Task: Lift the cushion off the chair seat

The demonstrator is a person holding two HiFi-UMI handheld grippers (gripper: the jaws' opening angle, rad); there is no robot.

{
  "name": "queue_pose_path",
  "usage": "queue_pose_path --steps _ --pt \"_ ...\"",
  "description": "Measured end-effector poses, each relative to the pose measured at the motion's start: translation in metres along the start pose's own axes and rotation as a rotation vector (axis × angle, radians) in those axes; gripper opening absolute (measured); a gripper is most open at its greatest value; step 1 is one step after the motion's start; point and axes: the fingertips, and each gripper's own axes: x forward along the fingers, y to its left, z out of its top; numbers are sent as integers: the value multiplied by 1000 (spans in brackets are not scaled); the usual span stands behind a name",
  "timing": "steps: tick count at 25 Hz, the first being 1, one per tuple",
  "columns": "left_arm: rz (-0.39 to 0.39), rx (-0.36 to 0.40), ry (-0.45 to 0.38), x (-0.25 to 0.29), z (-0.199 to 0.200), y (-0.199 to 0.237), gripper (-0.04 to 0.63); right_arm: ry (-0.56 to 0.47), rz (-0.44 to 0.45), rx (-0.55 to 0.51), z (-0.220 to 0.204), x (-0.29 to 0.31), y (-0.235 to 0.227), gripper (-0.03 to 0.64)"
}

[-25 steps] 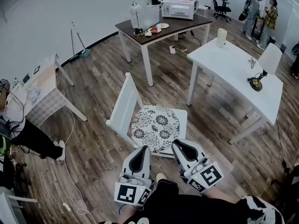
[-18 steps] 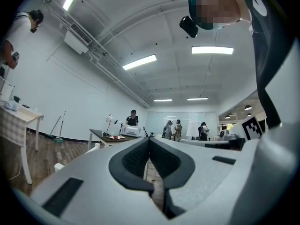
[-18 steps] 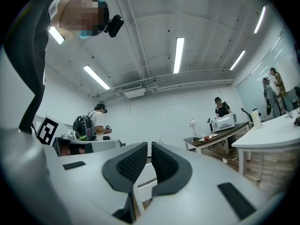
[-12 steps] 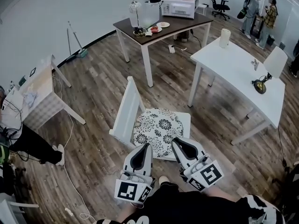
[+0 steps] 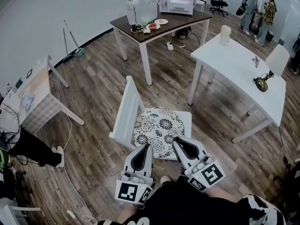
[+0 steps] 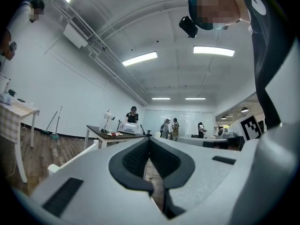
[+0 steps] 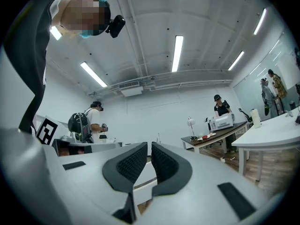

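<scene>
A round cushion point(image 5: 157, 128) with a black-and-white flower print lies on the seat of a white chair point(image 5: 125, 111) in the middle of the head view. My left gripper point(image 5: 146, 147) and right gripper point(image 5: 176, 142) are side by side at the cushion's near edge, pointing level toward it. Whether either touches the cushion I cannot tell. In the left gripper view the left gripper point(image 6: 150, 142) has its pads together with nothing between them. In the right gripper view the right gripper point(image 7: 149, 146) shows only a thin slit between its pads, also with nothing in it.
A white table point(image 5: 234, 60) with a desk lamp point(image 5: 261, 82) stands to the right of the chair. Behind it is a dark-topped table point(image 5: 183, 20) with a microwave point(image 5: 177, 4). A small table point(image 5: 35, 90) and a floor cable point(image 5: 70, 135) are at the left. People stand at the far back.
The chair and cushion have shifted slightly in the head view as I came a little closer. Both grippers keep their places at the cushion's near edge, jaws unchanged.
</scene>
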Motion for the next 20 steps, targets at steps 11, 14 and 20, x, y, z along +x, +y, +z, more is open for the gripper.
queue_pose_path --steps 11,14,20 --pt "35 -11 43 4 -20 13 0 67 5 20 -25 10 -15 40" --pt "39 -20 63 8 -31 17 0 100 0 14 -39 15 -25 40" --pt "49 -33 105 12 -55 21 0 165 7 14 -74 27 -42 40"
